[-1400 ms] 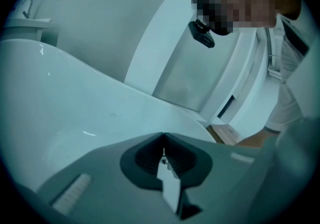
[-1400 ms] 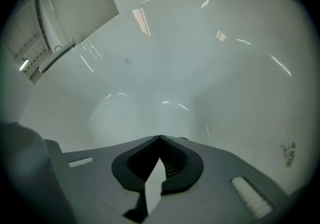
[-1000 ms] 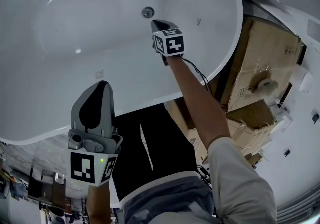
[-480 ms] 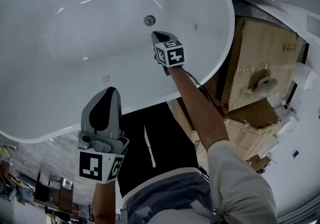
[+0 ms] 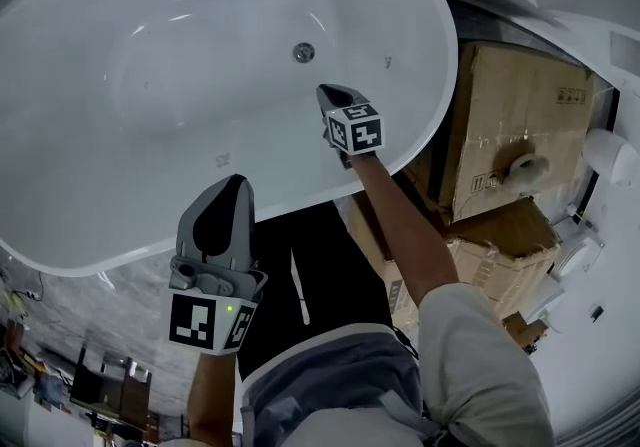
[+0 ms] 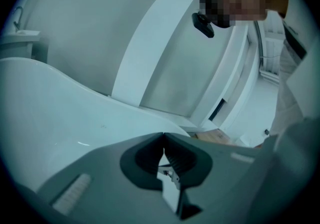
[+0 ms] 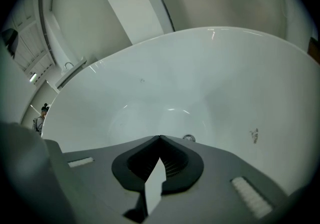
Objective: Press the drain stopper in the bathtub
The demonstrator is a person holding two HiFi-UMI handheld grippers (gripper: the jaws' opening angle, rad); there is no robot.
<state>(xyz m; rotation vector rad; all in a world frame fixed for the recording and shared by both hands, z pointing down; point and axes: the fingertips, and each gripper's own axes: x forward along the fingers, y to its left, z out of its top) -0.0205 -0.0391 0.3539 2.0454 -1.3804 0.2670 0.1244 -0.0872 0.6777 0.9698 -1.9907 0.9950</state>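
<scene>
Bathtub [image 5: 90,165] takes up most of the head view: a white oval with a bare basin, nothing in it but the drain fitting. Stacked cardboard boxes [image 5: 510,115] sit just past its right end, clear of my working path. My left gripper [image 5: 236,181] hangs over the near rim, outside the basin. Its jaws are pressed together on nothing, and its own view shows the tips meeting with only the tub edge and room wall beyond, so it's idle for this job. My right gripper [image 5: 326,90] is inside the basin, over the near wall toward the right end. Its jaws are also pressed together and empty, tips aimed at the floor of the tub. The drain stopper [image 5: 303,52] is a small round metal cap on the basin floor, toward the right end and on the tub's long centre line. In the right gripper view it peeks out just past the tips, slightly to the right, near but not touching. It's too small here to tell whether it's popped up or seated. My read: this is the approach step, with no contact yet. The next move needs the right tips brought forward and down, nudged right until they centre on the cap, then a straight vertical push. Keeping the jaws together gives one blunt point. If I land off-centre I'd expect to skid off the smooth cap onto the tub.
</scene>
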